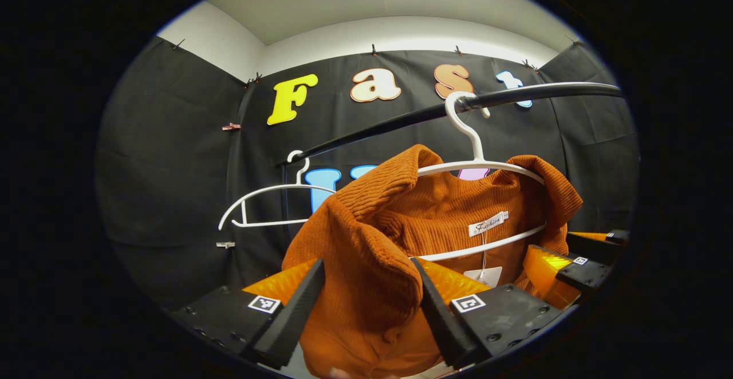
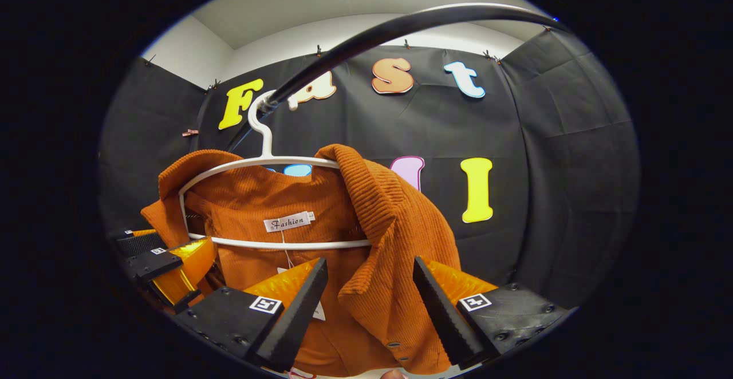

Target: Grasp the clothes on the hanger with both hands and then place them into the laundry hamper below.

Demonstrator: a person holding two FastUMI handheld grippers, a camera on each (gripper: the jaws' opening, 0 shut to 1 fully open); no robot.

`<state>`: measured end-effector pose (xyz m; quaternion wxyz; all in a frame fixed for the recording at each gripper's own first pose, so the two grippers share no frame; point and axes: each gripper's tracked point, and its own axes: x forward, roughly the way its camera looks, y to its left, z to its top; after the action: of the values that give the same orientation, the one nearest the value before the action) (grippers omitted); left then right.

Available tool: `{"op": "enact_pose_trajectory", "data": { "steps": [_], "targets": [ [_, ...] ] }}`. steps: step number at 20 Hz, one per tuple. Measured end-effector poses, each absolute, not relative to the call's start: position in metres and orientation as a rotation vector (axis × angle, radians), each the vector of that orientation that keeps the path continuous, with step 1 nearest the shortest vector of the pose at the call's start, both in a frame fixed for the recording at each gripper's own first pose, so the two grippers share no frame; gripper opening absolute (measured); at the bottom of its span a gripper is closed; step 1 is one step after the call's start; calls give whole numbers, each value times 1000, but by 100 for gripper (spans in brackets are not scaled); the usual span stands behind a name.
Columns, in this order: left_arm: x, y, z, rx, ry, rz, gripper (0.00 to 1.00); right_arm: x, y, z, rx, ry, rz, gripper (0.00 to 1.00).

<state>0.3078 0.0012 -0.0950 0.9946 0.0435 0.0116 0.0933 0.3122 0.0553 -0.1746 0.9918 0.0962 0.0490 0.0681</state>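
An orange corduroy jacket (image 1: 435,213) hangs on a white hanger (image 1: 478,164) hooked over a black rail (image 1: 395,122). In the left gripper view my left gripper (image 1: 367,263) stands open, its fingers either side of the jacket's shoulder and front panel. My right gripper (image 1: 575,259) shows at the jacket's far shoulder. In the right gripper view the same jacket (image 2: 257,201) hangs from its hanger (image 2: 263,161) on the rail (image 2: 366,35). My right gripper (image 2: 369,261) is open around the lapel fold, and my left gripper (image 2: 154,259) sits low at the left.
A second, bare white hanger (image 1: 257,207) hangs farther along the rail, left of the jacket. Black cloth walls close the booth behind and to both sides. A white paper tag (image 1: 484,275) dangles inside the jacket's collar.
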Motion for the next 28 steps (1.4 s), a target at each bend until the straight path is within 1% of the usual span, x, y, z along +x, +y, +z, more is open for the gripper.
{"op": "enact_pose_trajectory", "data": {
  "steps": [3, 5, 7, 8, 9, 11, 12, 14, 18, 19, 22, 25, 26, 27, 28],
  "targets": [
    [312, 7, -105, 110, 49, 204, 56, 325, 64, -182, 233, 122, 165, 59],
    [311, 17, -113, 100, 92, 249, 32, 330, 62, -194, 254, 158, 162, 34],
    [315, 14, -118, 38, 117, 226, 8, 327, 55, -200, 339, 214, 141, 10],
    [317, 13, -117, 22, 116, 214, 7, 333, 57, -209, 381, 258, 136, 10],
    [319, 14, -117, 23, 119, 203, 7, 334, 58, -209, 445, 285, 161, 9],
    [319, 15, -117, 33, 124, 182, 6, 330, 68, -215, 593, 336, 207, 4],
    [320, 15, -118, 31, 128, 171, 6, 329, 67, -212, 649, 355, 217, 4],
    [320, 15, -121, 6, 160, 132, 6, 323, 68, -204, 752, 397, 278, 4],
    [316, 19, -117, -53, 235, 74, 5, 317, 52, -185, 811, 440, 351, 4],
    [316, 20, -115, -59, 254, 62, 5, 321, 43, -184, 816, 450, 346, 4],
    [313, 20, -105, -116, 298, 40, 5, 343, 1, -184, 804, 410, 248, 4],
    [315, 34, -87, -140, 289, 58, 5, 366, -33, -175, 832, 354, 165, 4],
    [315, 39, -81, -125, 276, 67, 5, 372, -39, -172, 831, 339, 150, 0],
    [315, 43, -73, -105, 257, 74, 2, 380, -46, -169, 817, 319, 125, 4],
    [318, 45, -66, -88, 246, 74, 5, 388, -56, -164, 798, 293, 95, 4]
  ]
}}
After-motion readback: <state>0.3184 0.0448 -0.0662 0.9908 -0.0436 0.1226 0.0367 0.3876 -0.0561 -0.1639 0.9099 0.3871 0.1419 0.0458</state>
